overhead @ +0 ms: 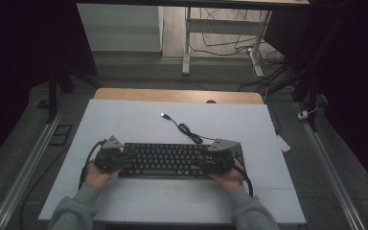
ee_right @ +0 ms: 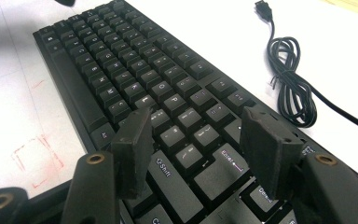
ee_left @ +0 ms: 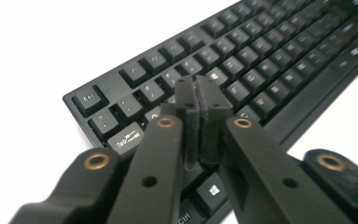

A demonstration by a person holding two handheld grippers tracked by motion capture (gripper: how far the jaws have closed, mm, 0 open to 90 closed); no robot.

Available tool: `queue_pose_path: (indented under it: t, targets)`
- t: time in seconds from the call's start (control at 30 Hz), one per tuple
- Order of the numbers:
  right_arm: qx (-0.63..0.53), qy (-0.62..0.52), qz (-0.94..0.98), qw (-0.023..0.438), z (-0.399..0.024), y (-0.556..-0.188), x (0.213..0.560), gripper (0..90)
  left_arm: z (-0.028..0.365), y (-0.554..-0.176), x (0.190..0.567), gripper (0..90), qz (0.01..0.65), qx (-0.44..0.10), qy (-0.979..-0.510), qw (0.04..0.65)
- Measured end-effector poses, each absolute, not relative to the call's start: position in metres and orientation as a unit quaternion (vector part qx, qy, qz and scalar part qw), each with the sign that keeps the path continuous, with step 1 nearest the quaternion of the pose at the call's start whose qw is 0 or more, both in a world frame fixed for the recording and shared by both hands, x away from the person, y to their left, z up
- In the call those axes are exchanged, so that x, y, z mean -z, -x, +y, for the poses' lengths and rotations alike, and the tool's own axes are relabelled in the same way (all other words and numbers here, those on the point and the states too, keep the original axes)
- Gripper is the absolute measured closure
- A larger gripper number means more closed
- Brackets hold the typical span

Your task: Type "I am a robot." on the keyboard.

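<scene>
A black keyboard lies flat on the white mat, near the person's side. Its black cable coils behind it and ends in a loose USB plug. My left gripper rests over the keyboard's left end. In the left gripper view its pads press together with nothing between them, just above the keys near Tab. My right gripper hovers over the keyboard's right end. Its jaws stand wide apart above the Enter and Shift keys, gripping nothing. The coiled cable lies beyond.
The white mat covers a wooden table whose far edge shows behind it. Faint red marks are drawn on the mat in front of the keyboard. Desk legs and loose wires stand on the floor beyond the table.
</scene>
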State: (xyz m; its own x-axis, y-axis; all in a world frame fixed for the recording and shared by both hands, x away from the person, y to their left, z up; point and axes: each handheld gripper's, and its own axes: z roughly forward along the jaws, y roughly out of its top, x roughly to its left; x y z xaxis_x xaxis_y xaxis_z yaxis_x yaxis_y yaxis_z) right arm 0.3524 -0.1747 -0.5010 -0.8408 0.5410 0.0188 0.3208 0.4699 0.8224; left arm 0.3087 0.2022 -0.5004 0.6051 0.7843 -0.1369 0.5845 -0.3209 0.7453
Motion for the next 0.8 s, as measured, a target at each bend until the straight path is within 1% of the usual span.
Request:
queue_pose_path:
  t: [0.1, 0.17, 0.2, 0.37, 0.6, 0.8]
  targets:
    - [-0.448, -0.254, 0.849, 0.123, -0.1754, -0.3525, 0.5004, 44.5, 0.2057, -0.3063, 0.4964, 75.0, 0.426, -0.121, -0.793, 0.418]
    - [-0.449, -0.254, 0.848, 0.122, -0.1757, -0.3525, 0.5002, 44.5, 0.2065, -0.3054, 0.4951, 64.3, 0.428, -0.119, -0.788, 0.426]
    - [-0.448, -0.254, 0.848, 0.123, -0.1759, -0.3524, 0.4999, 44.5, 0.2073, -0.3052, 0.4944, 60.4, 0.427, -0.116, -0.787, 0.43]
    - [-0.448, -0.255, 0.848, 0.122, -0.1763, -0.3526, 0.4998, 44.4, 0.2078, -0.3037, 0.4928, 47.8, 0.422, -0.11, -0.786, 0.438]
    - [-0.451, -0.253, 0.847, 0.122, -0.1768, -0.3524, 0.4987, 44.4, 0.2058, -0.3018, 0.4906, 39.5, 0.413, -0.109, -0.79, 0.44]
    - [-0.456, -0.252, 0.845, 0.12, -0.1767, -0.3519, 0.498, 44.4, 0.2063, -0.3017, 0.49, 36.1, 0.416, -0.112, -0.788, 0.44]
